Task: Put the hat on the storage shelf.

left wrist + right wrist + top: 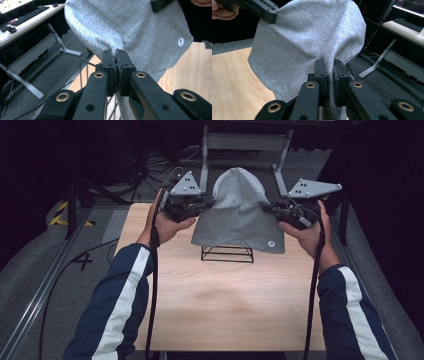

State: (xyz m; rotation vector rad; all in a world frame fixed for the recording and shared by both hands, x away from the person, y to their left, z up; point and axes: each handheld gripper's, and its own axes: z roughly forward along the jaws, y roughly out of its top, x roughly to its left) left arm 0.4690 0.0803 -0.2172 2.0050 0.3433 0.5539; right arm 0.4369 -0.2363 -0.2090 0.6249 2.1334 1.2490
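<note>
So the soft grey knit cloth with a small round white logo (239, 212) is draping over a black wire stand (227, 254) at the far end of my light wooden table (225, 305), and I'm pinching its edges with left gripper (116, 56) and right gripper (329, 65), both clenching fabric

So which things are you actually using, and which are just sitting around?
In use:
grey cloth cover
left gripper, pinching it
right gripper, pinching it
black wire stand underneath

Just around:
keyboard
grey metal frame
floor cables
</note>
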